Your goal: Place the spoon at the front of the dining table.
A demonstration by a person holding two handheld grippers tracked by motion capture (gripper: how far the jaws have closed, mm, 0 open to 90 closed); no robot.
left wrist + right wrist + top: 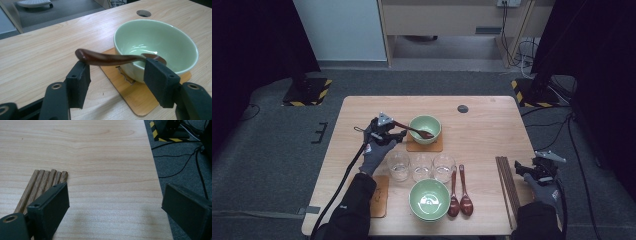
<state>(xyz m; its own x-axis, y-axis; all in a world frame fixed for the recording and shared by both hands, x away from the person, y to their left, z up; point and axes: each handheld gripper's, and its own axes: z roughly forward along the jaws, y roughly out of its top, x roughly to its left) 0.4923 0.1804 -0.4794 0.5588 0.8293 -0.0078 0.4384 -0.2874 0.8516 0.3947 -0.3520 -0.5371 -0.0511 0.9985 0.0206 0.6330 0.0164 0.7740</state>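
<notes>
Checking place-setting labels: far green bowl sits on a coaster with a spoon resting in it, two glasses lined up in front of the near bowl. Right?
One slip: there are three glasses in the row, not two, as the high view shows. The rest holds: the far green bowl sits on a coaster, and a spoon rests in it, handle out over the rim.

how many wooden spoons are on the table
3. One spoon rests with its head in the far bowl and its handle between the left gripper's open jaws. Two more lie side by side right of the near bowl.
</notes>
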